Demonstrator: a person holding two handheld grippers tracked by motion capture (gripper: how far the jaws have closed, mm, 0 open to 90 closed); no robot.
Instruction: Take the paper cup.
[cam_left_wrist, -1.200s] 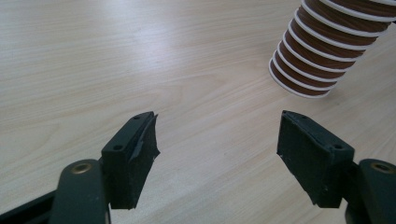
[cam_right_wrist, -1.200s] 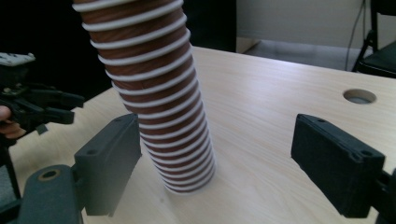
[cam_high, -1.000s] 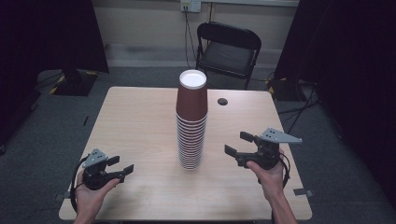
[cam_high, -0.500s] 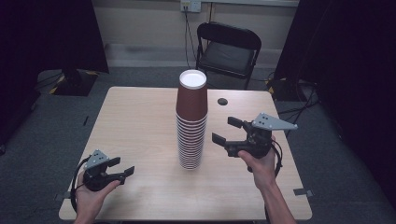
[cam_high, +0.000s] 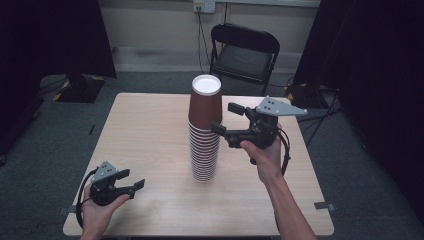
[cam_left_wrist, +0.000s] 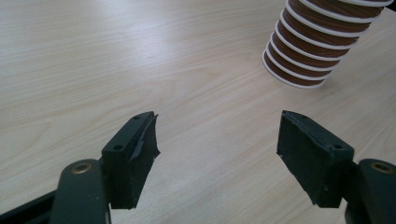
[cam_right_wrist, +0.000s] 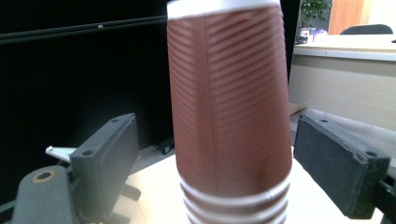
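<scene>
Standing upright near the middle of the worktop (cam_high: 150, 125), the tall stack of brown paper cups (cam_high: 204, 135) is what your right hand is working on. You hold the right tongs (cam_high: 224, 118) raised at the level of the top cup (cam_high: 205, 102), just to the right of the stack, with the jaws spread wide. In the right gripper view that top cup (cam_right_wrist: 229, 102) sits between the two black jaws, with a visible gap on each side, so neither pad touches it. White rims of the cups beneath show under its lower edge. Your left tongs (cam_high: 134, 182) rest low at the near left of the worktop, well apart from the stack, their jaws also spread wide and holding nothing. In the left gripper view the bottom of the stack (cam_left_wrist: 313, 51) stands on the wood to the far right of those jaws. A black folding chair (cam_high: 242, 52) stands beyond the far edge of the worktop.
</scene>
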